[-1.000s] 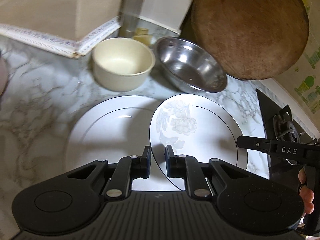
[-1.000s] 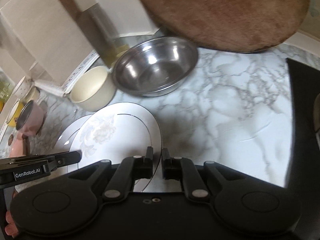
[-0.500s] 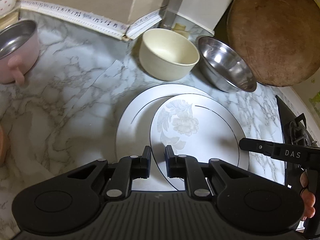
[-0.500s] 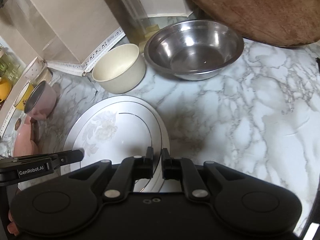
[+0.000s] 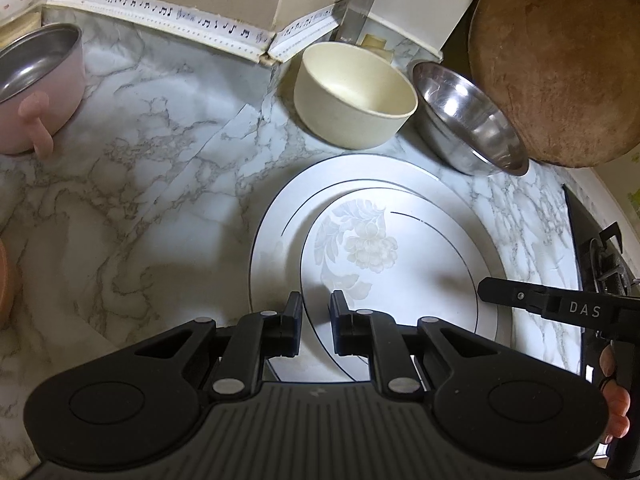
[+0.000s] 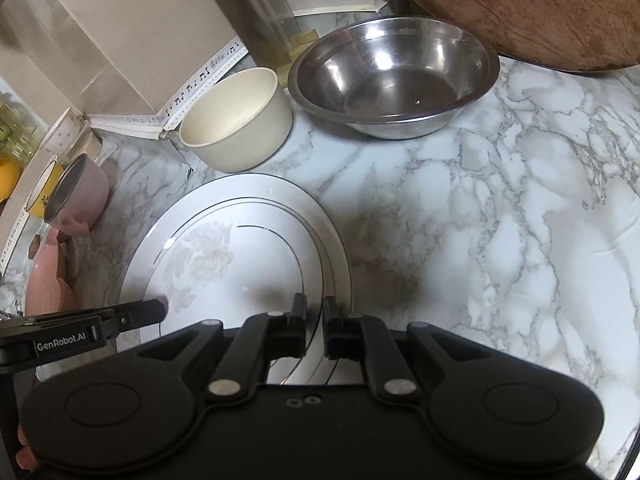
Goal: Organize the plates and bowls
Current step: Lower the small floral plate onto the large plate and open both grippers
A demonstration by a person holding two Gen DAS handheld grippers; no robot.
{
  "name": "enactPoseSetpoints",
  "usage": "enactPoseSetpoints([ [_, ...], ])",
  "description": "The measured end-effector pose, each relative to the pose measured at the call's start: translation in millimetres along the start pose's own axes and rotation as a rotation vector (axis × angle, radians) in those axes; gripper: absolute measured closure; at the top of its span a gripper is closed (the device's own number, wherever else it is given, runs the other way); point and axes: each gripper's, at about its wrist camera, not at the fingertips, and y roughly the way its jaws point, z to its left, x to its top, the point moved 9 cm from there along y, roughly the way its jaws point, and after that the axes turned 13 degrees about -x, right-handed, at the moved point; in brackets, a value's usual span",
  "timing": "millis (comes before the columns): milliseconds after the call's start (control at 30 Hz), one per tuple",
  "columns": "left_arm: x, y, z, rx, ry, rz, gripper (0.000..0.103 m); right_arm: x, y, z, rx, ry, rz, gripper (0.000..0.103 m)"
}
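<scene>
Plates: two of them, the smaller flowered plate (image 5: 400, 268) sits over the bigger plain plate (image 5: 276, 240), which lies flat on the marble counter (image 5: 140, 200). Can't tell if the small one has fully touched down.
Left gripper: left gripper (image 5: 316, 320) has its jaws narrowed onto the left rim of the flowered plate, so the rim runs right between the fingers and the plate spreads out ahead and to the right of it.
Right gripper: right gripper (image 6: 315, 320) pinches the opposite, right rim of the same plate; from here the plate fans out ahead and to the left.
Bowls: cream bowl (image 5: 354, 94) and steel bowl (image 5: 468, 120) stand side by side just behind the plates, toward the back edge of the counter. Looks like they're about touching, hard to say.
Cutting board: round wooden board (image 5: 560, 60) leans up behind the steel bowl.
Pink pot: pink pot (image 5: 36, 88) with a steel inside is well off toward the counter's left end.
Stove: black stove (image 5: 604, 264) at the right edge.
</scene>
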Motion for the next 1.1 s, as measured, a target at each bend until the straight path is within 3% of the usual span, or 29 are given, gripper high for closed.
enactPoseSetpoints([
  [1100, 5.5, 0.0, 0.4, -0.047, 0.019, 0.173, 0.09, -1.9, 4.6, -1.0, 0.041, 0.009, 0.013, 0.095],
])
